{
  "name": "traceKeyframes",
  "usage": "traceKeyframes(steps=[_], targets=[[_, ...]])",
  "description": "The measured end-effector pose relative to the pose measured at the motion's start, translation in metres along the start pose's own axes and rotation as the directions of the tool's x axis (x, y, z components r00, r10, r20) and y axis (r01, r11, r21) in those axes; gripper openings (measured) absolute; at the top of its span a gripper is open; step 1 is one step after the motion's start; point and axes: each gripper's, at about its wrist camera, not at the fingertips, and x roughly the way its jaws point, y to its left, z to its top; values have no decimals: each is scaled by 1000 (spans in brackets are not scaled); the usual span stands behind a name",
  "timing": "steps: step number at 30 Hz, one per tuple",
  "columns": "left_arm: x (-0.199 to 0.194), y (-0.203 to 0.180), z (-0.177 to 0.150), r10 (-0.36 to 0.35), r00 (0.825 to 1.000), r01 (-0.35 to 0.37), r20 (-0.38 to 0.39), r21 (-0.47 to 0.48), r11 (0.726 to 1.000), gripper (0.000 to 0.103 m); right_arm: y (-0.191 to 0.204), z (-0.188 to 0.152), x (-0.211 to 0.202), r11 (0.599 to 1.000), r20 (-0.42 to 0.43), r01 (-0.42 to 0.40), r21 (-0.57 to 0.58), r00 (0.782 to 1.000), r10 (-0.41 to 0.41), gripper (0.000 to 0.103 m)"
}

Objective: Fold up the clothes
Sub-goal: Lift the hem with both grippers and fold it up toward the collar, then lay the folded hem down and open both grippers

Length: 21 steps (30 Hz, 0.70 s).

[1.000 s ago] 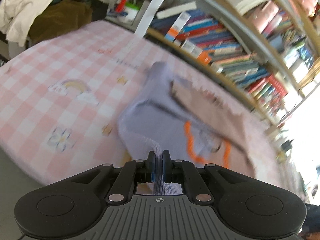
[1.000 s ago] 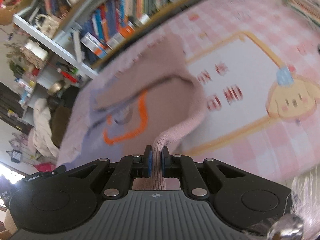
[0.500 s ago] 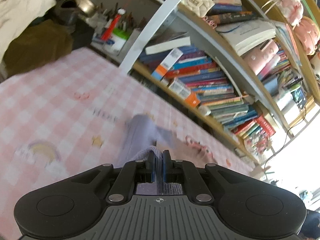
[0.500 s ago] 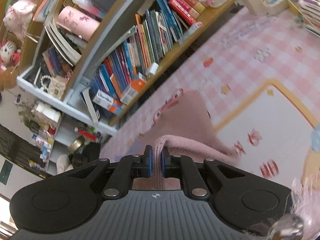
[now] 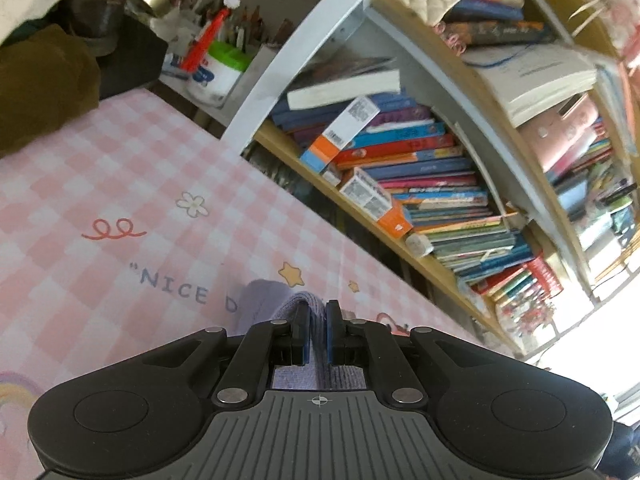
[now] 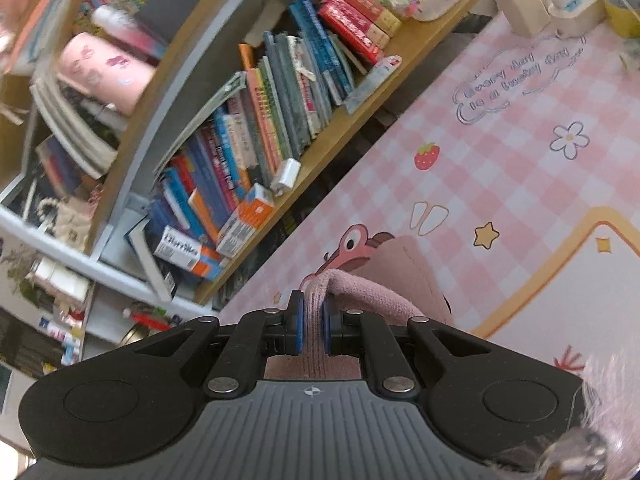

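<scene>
My left gripper (image 5: 315, 309) is shut on the ribbed lilac edge of a knit garment (image 5: 264, 300), which hangs below the fingers over the pink checked mat (image 5: 120, 184). My right gripper (image 6: 313, 309) is shut on the ribbed pink edge of the same garment (image 6: 384, 280), whose pink part drapes to the right over the mat (image 6: 520, 160). Most of the garment is hidden under both grippers.
A bookshelf (image 5: 420, 184) packed with books runs along the far edge of the mat; it also shows in the right wrist view (image 6: 260, 140). A jar of pens (image 5: 218, 68) and brown cloth (image 5: 44, 88) sit at far left. White holders (image 6: 528, 12) stand at far right.
Both grippers have moved forward toward the bookshelf, carrying the garment's edges. The spread garment with its orange outline has dropped out of view beneath them.
</scene>
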Motion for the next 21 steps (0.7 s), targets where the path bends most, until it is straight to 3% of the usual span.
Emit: traceKeyframes(steps=[3,7,10,11,13,14,18,21], targets=[[26,4,0,48,998,-47,-51,22,999,7,-8,0,25,998,-15,56,31,998,-56,9],[48,6,-1,70,992,-64,-103,56,996,17,-16,-3,49,988,-18,149,35,989,-148,15],[57,5,3,70,988,-59,-137,83,995,32,-17,-5,57,979,5,203,10,979,-203,44],[57,5,6,65,988,-53,-140,86,995,36,-16,-4,57,979,13,203,-1,979,-203,44],[50,0,14,64,994,-54,-94,112,992,60,-13,-2,54,978,33,205,-32,979,-204,44],[43,-2,18,64,997,-57,-52,137,989,65,-11,-1,52,977,45,206,-51,978,-204,45],[25,-9,27,59,997,-69,47,246,967,66,4,-4,52,950,81,241,-200,970,-229,45],[24,-15,14,40,998,-57,55,355,933,63,16,-11,58,903,97,271,-334,963,-253,47]])
